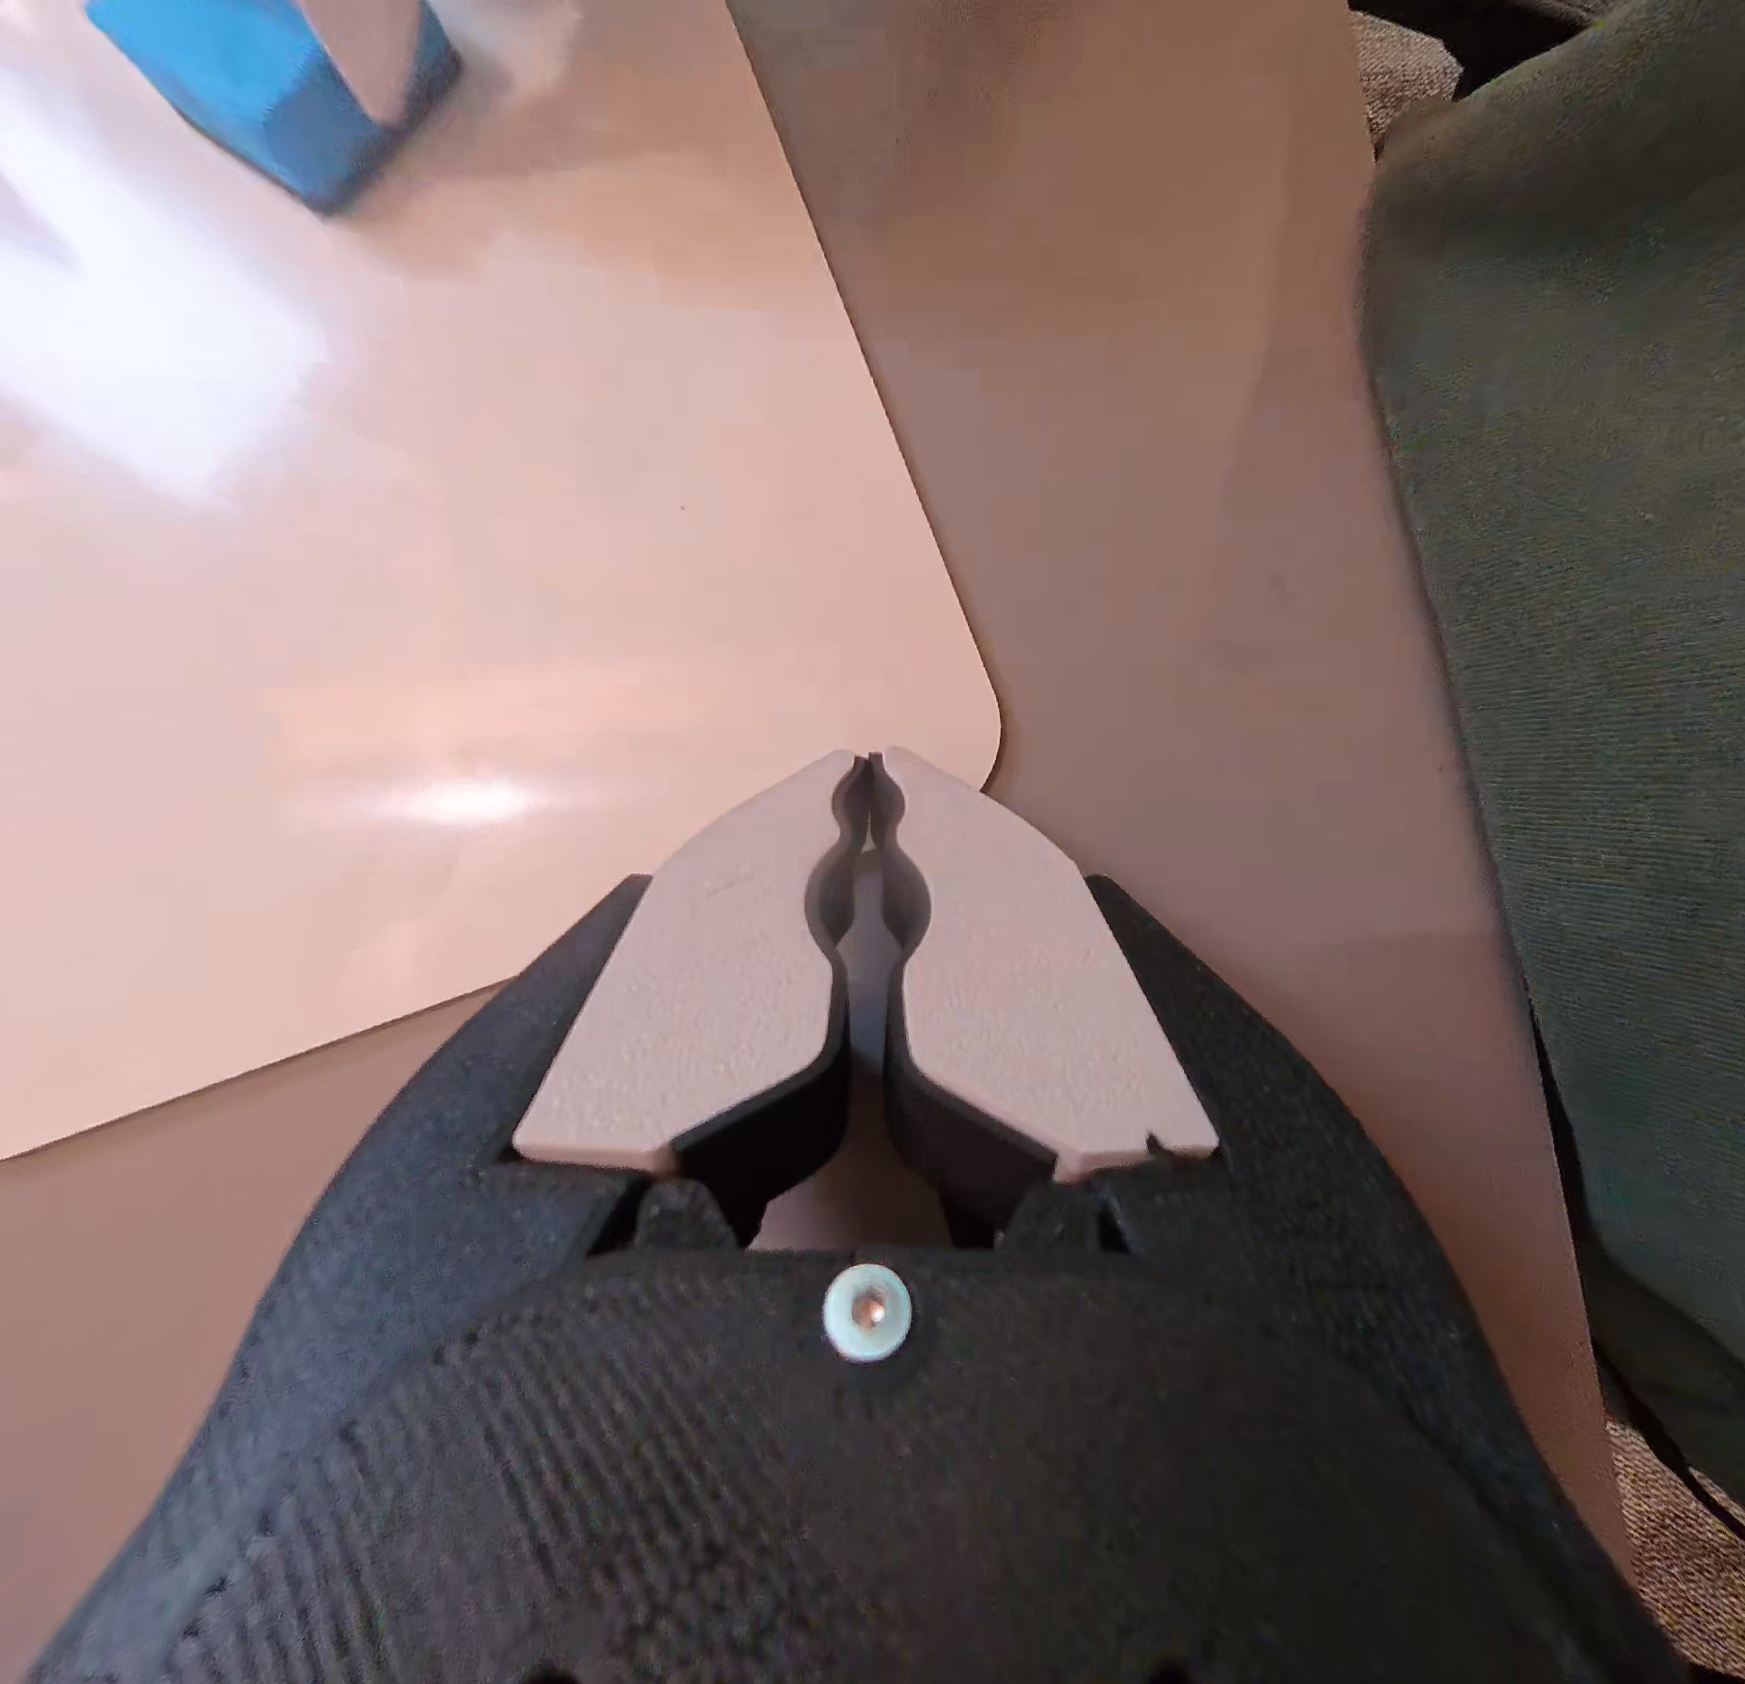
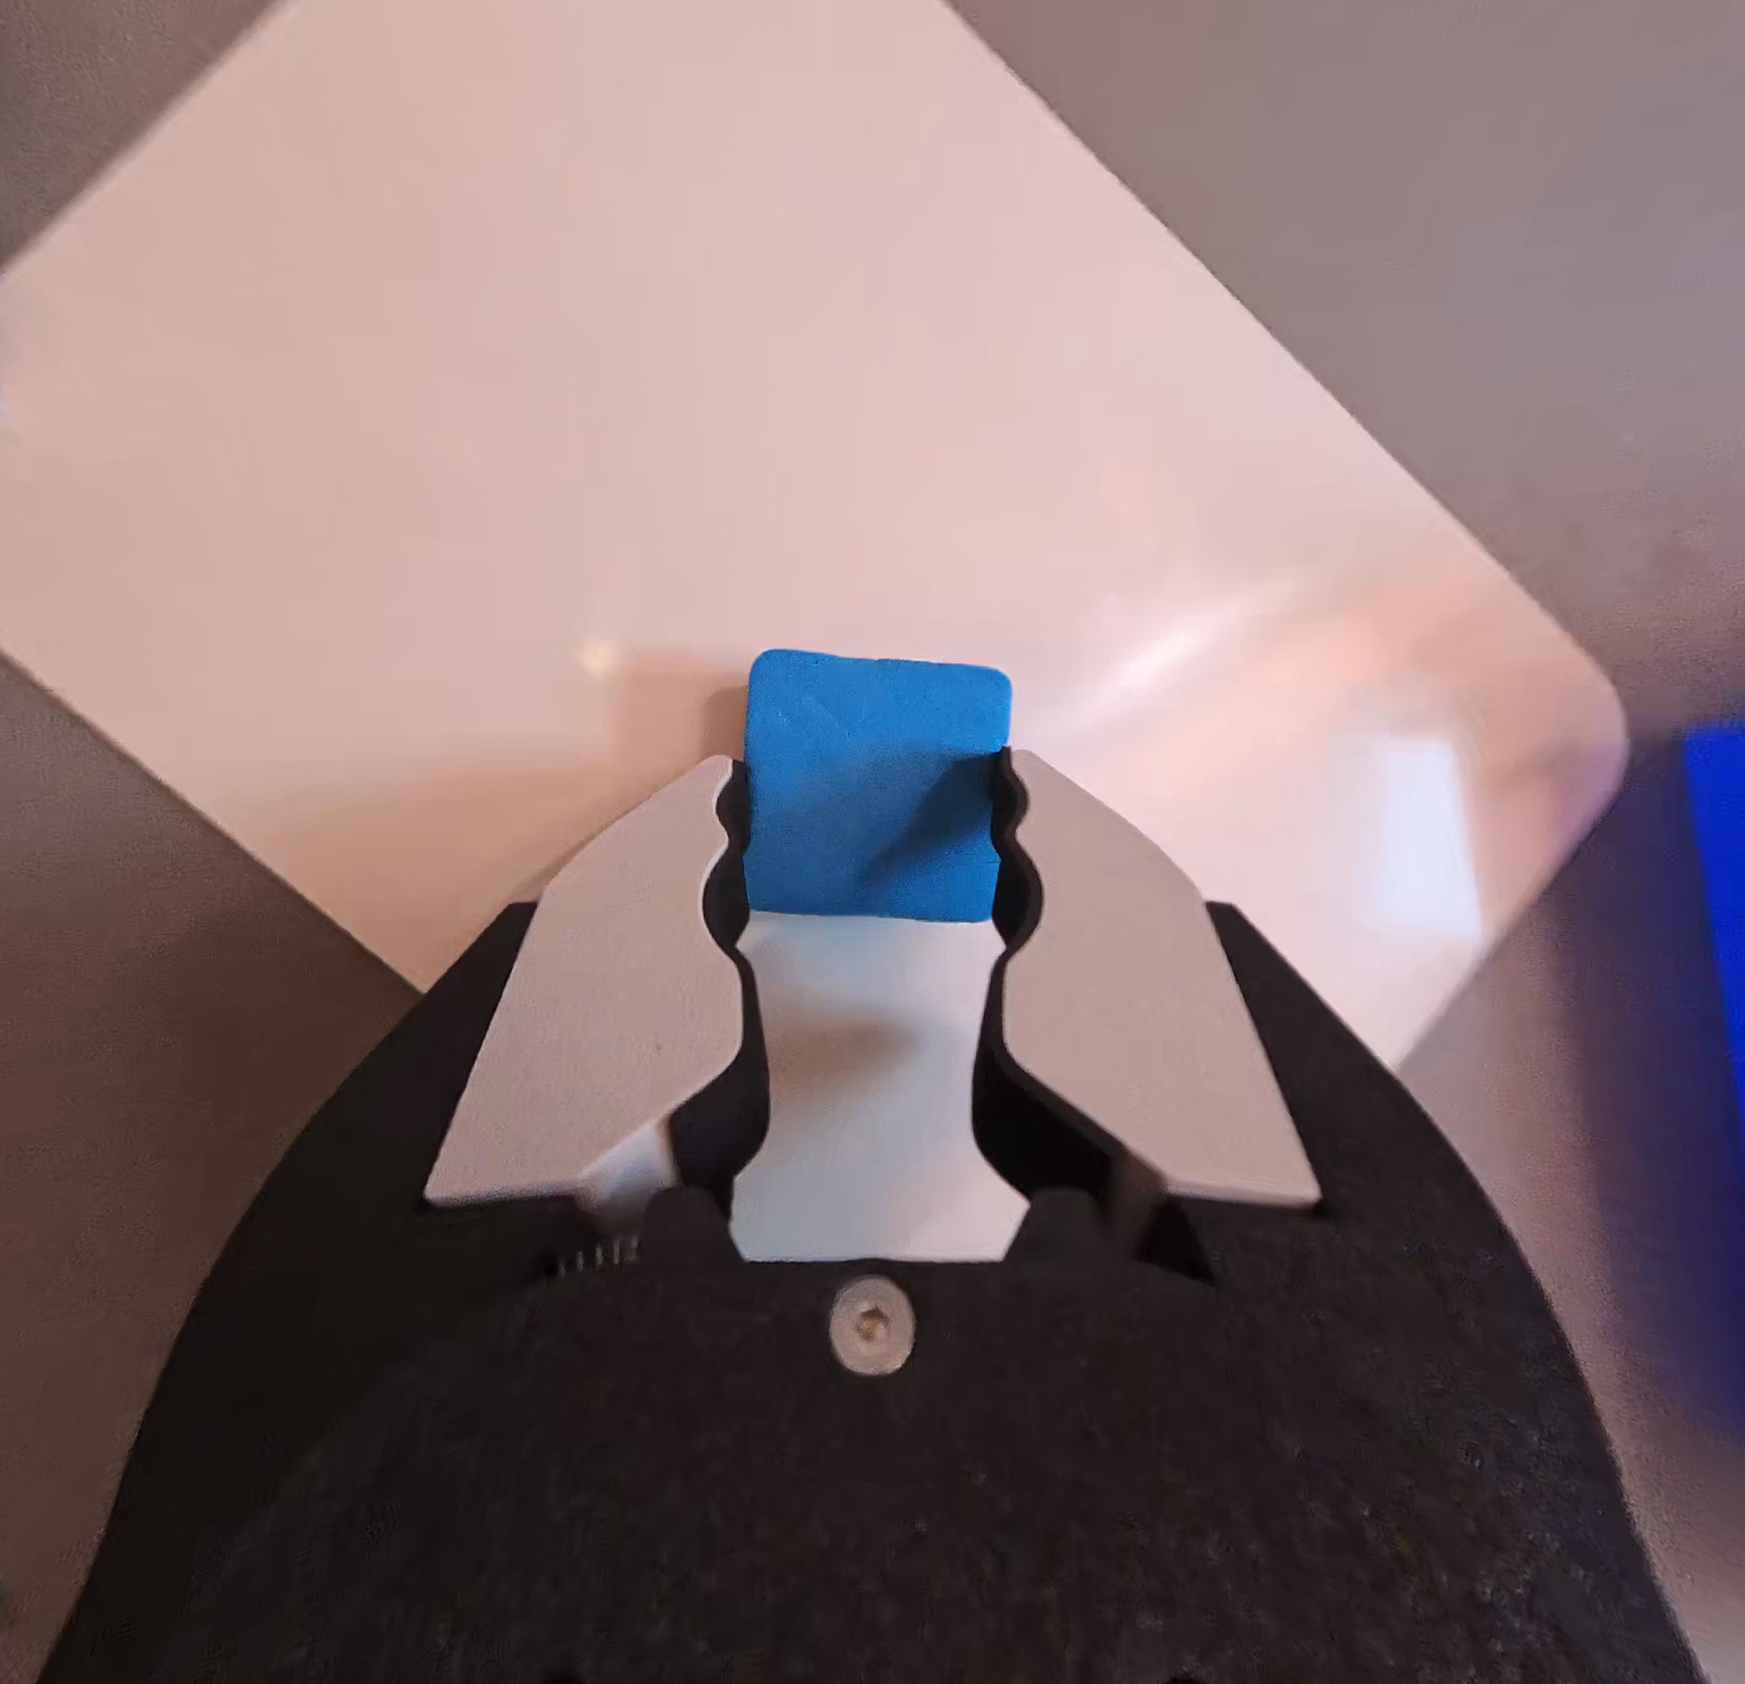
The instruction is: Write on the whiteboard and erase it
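two grippers: right gripper (image 2: pixel 871 808) clamps eraser (image 2: pixel 873 779) on bare whiteboard (image 2: pixel 661 364), left gripper (image 1: pixel 871 770) closed empty by its corner; erase step, next likely lift off.

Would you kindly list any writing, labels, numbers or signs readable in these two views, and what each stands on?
None can be read in either view.
The whiteboard shows no marks, only glare.
The blue eraser held in the right gripper bears no label, only faint moulded lines.
The left gripper is shut and empty, with no markings.
The dark blue object at the right edge is too blurred to tell.
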Demonstrator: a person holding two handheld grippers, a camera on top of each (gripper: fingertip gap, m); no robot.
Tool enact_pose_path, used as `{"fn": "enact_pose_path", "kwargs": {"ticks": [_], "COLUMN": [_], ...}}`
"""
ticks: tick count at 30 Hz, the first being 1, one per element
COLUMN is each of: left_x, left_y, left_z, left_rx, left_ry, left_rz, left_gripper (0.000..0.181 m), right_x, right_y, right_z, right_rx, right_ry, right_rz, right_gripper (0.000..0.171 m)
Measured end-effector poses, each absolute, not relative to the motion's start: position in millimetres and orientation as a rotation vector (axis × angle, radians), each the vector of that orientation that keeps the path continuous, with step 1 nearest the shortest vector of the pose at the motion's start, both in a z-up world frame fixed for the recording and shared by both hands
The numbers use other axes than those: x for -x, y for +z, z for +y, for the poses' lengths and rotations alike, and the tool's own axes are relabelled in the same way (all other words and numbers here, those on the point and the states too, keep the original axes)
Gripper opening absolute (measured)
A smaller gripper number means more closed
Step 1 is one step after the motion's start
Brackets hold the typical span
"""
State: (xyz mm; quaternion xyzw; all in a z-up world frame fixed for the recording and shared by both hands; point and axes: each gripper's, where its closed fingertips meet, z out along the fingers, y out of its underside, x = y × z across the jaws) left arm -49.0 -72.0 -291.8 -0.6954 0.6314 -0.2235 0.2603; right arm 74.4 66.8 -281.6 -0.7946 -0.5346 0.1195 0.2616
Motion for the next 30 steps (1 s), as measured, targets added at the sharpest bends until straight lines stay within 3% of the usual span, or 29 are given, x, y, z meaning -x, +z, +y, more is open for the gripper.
{"fn": "enact_pose_path", "kwargs": {"ticks": [3, 9, 16, 22, 25, 30], "left_x": [48.3, 48.1, 48.9, 50.2, 50.5, 51.1], "left_y": [-292.0, -292.3, -292.5, -292.6, -292.6, -292.7], "left_z": [-72.0, -72.9, -73.1, -73.8, -73.5, -73.2], "left_rx": [1.886, 1.880, 1.876, 1.850, 1.856, 1.865], "left_ry": [-0.610, -0.610, -0.622, -0.567, -0.581, -0.582], "left_rz": [1.714, 1.714, 1.719, 1.741, 1.735, 1.735], "left_gripper": [0.000, 0.000, 0.000, 0.000, 0.000, 0.000], "right_x": [-46.8, -97.0, 31.5, -114.9, -130.2, -49.8], "right_y": [-280.2, -279.2, -279.1, -279.5, -279.7, -279.6], "right_z": [71.4, 187.4, 67.4, 176.6, 153.0, 33.1], "right_rx": [2.073, 2.283, 1.990, 2.312, 2.301, 2.147], "right_ry": [0.311, 0.245, 0.340, 0.252, 0.231, 0.373], "right_rz": [-1.541, -1.065, -1.638, -1.022, -1.038, -1.436], "right_gripper": [0.050, 0.050, 0.050, 0.050, 0.050, 0.050]}}
